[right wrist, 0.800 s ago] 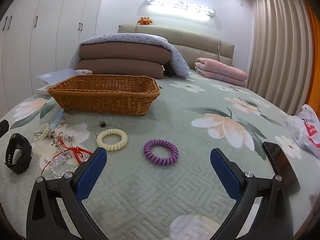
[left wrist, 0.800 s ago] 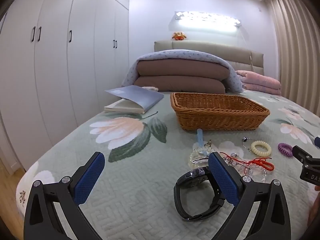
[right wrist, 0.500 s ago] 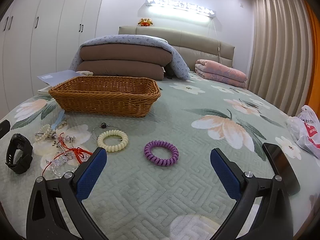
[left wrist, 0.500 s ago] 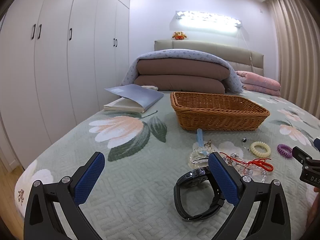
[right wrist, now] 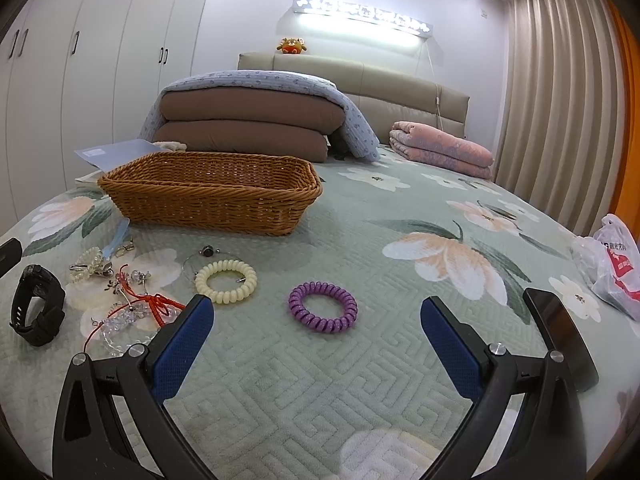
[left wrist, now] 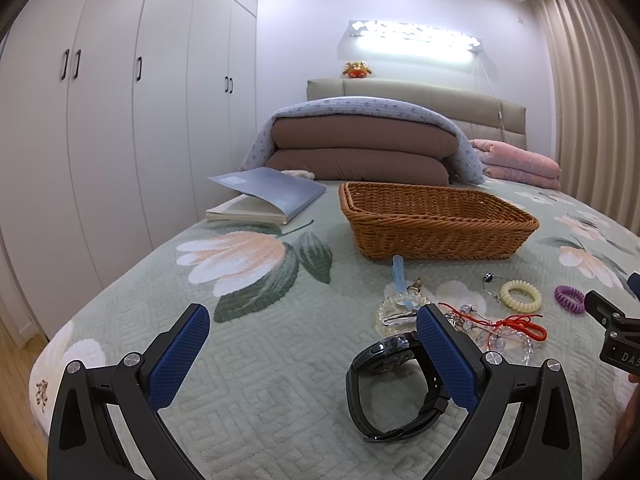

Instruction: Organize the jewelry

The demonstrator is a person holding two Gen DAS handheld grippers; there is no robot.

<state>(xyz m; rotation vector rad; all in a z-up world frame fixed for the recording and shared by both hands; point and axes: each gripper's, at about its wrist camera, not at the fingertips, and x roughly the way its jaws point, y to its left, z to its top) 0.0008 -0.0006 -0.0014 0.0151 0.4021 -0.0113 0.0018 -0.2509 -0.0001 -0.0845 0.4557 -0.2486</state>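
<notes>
Jewelry lies on the green floral bedspread in front of an empty wicker basket (left wrist: pixel 436 220) (right wrist: pixel 212 200). A black watch (left wrist: pixel 392 392) (right wrist: pixel 36 304) lies just by my left gripper's right finger. Beyond it are a clear bead bracelet with red cord (left wrist: pixel 500 328) (right wrist: pixel 132 312), a hair clip with blue strap (left wrist: pixel 400 300) (right wrist: pixel 96 260), a cream spiral band (left wrist: pixel 520 290) (right wrist: pixel 226 276) and a purple spiral band (left wrist: pixel 570 299) (right wrist: pixel 323 307). My left gripper (left wrist: pixel 312 356) is open and empty. My right gripper (right wrist: pixel 316 348) is open and empty, just short of the purple band.
An open book (left wrist: pixel 268 200) lies left of the basket. Folded quilts (left wrist: pixel 360 148) and a pink blanket (right wrist: pixel 440 152) sit at the headboard. A dark phone (right wrist: pixel 560 336) and a plastic bag (right wrist: pixel 612 264) lie at the right. Wardrobes (left wrist: pixel 120 120) stand left of the bed.
Both views shifted very slightly; the grippers stay open and nothing on the bed has moved.
</notes>
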